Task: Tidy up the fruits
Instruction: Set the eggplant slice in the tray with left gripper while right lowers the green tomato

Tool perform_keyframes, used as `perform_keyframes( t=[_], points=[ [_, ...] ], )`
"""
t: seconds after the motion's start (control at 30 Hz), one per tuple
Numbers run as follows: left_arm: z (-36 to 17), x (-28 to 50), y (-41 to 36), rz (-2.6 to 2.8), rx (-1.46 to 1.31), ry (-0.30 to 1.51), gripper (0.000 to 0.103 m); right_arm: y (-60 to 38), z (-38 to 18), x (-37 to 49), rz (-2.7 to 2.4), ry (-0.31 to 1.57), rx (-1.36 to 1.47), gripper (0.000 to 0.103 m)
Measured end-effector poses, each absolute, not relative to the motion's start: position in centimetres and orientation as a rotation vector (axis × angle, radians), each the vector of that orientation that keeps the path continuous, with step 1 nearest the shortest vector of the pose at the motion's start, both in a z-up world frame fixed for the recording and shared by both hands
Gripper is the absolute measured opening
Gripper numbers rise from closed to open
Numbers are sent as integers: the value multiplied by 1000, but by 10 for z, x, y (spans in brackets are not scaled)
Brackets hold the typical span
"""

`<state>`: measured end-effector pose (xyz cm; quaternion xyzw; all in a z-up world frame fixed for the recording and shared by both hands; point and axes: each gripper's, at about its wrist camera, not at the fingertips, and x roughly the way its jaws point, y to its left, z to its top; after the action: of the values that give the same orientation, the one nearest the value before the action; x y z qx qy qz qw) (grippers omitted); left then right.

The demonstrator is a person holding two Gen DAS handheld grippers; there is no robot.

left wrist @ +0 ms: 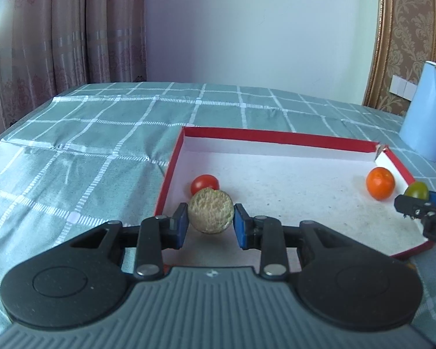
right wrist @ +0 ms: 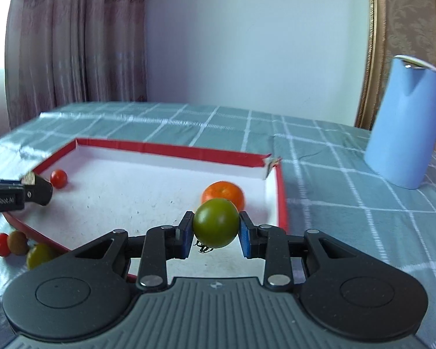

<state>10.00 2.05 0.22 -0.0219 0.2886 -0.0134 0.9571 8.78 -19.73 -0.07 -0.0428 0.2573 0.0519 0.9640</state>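
Beige fruit between left jaws — green tomato between right.

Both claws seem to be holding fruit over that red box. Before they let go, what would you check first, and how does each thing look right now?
1. Left gripper grips the rough beige fruit: ok.
2. Right gripper grips the green fruit: ok.
3. Both fruits are over the red box: ok.
4. Free floor beneath each, away from the red tomato and the orange: ok, though close.
5. Height above the box floor for a gentle drop: cannot tell.
6. Loose fruits still outside the box: not ok, task unfinished.
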Motion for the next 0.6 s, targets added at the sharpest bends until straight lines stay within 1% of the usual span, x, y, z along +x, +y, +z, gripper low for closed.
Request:
perform_keyframes(
  t=[0.27,0.37,0.5,0.57,0.6],
  points=[
    [-1,106,19,-15,-15,593,30,-195,-14,115,94,613,-64,31],
    [-3,107,18,-16,-6,599,30,-197,-15,114,90,615,-63,31],
    [-4,107,18,-26,-6,604,36,-196,-15,113,88,612,-69,31],
    [-4,106,17,-30,0,596,42,-197,-16,112,91,609,-64,32],
    [-3,104,17,-33,3,589,48,-198,-15,113,96,610,-57,32]
  ],
)
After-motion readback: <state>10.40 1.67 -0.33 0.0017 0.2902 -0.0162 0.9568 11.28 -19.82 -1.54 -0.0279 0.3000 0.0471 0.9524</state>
